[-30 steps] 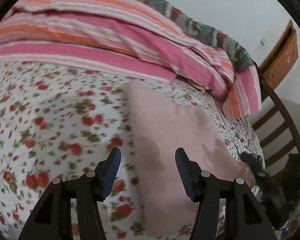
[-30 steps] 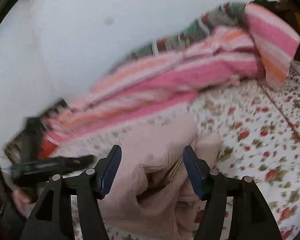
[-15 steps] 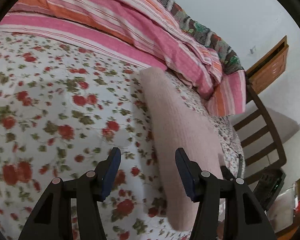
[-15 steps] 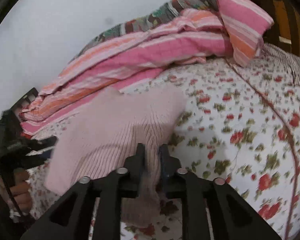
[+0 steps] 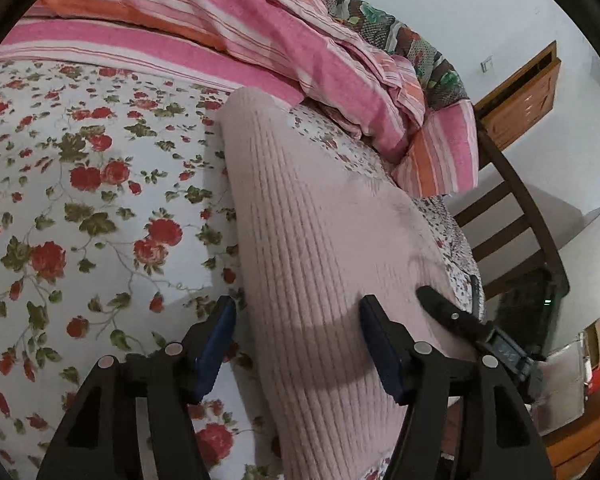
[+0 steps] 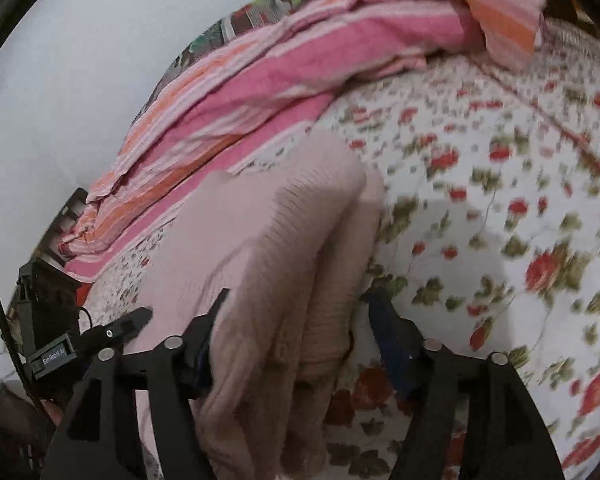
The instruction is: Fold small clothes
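1. I see a pale pink ribbed sweater (image 5: 320, 240) that lies on the bed, on a white bedsheet (image 5: 80, 200) printed with red flowers. It is folded into a long narrow shape that runs away from both cameras.
2. My left hand-held gripper (image 5: 296, 344) is low over the near end of the sweater. Its jaws are opening; the left edge of the sweater is between them, and the blue pads (image 5: 216, 344) do not press on the knit. So I call it released.
3. My right hand-held gripper (image 6: 296, 336) is at the other near side of the same sweater (image 6: 268, 248). Its jaws are also opening. A thick bunch of folded knit is between the fingers, but I see a gap at the right pad, so it is released too, not grasping.
4. In the right wrist view the sweater shows several stacked folds near the fingers, and this picture is a little blurred on the bedsheet (image 6: 520, 208) side.
5. Each camera sees the other gripper at the edge: the right one (image 5: 452, 316) in the left view, the left one (image 6: 112, 332) in the right view, both just beside the sweater.
6. Beyond the sweater lies a pink and orange striped blanket (image 5: 260, 32), bunched along the far side of the bed.
7. A wooden chair (image 5: 512, 216) stands beside the bed, near the blanket's end.
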{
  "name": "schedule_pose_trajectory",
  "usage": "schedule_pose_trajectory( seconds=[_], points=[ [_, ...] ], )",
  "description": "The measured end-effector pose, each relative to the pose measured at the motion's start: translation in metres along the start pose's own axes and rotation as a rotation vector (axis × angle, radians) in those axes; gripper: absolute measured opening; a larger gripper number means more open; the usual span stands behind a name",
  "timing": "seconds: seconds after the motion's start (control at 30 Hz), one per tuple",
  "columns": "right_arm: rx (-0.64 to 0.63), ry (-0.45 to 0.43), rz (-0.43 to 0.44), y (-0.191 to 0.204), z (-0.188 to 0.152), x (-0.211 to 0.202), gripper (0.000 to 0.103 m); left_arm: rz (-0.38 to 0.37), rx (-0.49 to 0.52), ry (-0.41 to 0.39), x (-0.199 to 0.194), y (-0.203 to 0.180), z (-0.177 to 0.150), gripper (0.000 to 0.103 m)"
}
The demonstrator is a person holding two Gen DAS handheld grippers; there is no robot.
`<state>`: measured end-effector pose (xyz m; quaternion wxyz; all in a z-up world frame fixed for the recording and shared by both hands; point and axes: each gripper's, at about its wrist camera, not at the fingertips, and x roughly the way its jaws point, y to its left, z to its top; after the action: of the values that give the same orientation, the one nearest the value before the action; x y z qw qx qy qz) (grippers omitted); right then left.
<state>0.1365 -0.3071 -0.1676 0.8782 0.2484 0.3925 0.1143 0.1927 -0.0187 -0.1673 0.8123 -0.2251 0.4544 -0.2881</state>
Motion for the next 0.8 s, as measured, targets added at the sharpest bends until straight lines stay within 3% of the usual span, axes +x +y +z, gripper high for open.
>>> schedule_pose_trajectory(
  seconds=[0.13,0.23,0.37,0.47,0.63,0.8],
  points=[
    [0.022,0.022,0.025,0.002,0.004,0.009,0.07,-0.004,0.049,-0.025,-0.016,0.002,0.006,0.063],
    [0.02,0.052,0.026,0.01,0.009,0.027,0.074,0.059,0.09,-0.092,-0.036,0.008,0.016,0.059],
    [0.016,0.061,0.031,0.014,0.012,0.038,0.074,0.059,0.012,-0.15,-0.059,0.04,0.03,0.059],
    [-0.002,0.063,0.039,0.016,0.01,0.038,0.066,0.025,-0.058,-0.199,-0.073,0.069,0.034,0.059],
    [-0.006,0.088,0.065,0.022,0.014,0.031,0.044,0.052,-0.127,-0.238,-0.081,0.096,0.035,0.059],
    [-0.022,-0.001,0.086,0.054,0.024,-0.001,0.038,0.085,-0.181,-0.242,-0.086,0.117,0.031,0.059]
  ],
)
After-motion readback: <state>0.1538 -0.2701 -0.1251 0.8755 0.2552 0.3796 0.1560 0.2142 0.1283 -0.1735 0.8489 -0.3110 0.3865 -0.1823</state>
